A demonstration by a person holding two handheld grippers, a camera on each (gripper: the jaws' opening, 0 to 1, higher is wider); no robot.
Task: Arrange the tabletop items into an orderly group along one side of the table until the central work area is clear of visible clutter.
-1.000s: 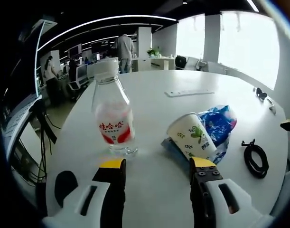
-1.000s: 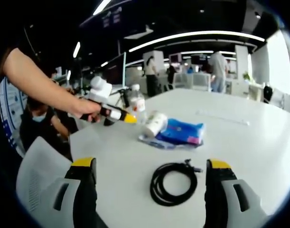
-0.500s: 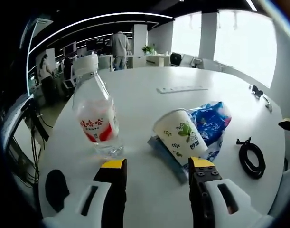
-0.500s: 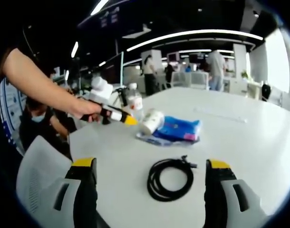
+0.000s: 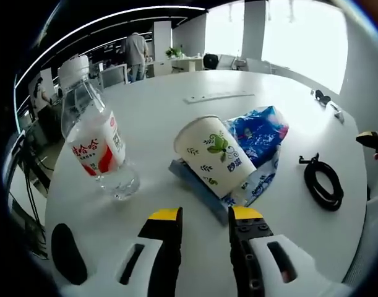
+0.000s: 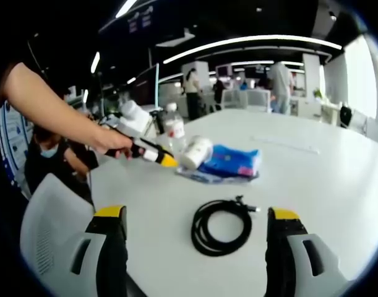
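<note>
Two yellow-tipped jaws of the left gripper [image 5: 205,215], standing narrowly apart and holding nothing, are pointing in the left gripper view at a paper cup [image 5: 214,153] lying tipped on a blue packet [image 5: 258,133], with a clear water bottle [image 5: 98,145] beside them; closing squarely across the cup's thin wall should be avoiding a crush. In the right gripper view the right gripper [image 6: 197,214] is gaping wide and empty just short of a coiled black cable [image 6: 221,226] on the white table [image 6: 325,173].
</note>
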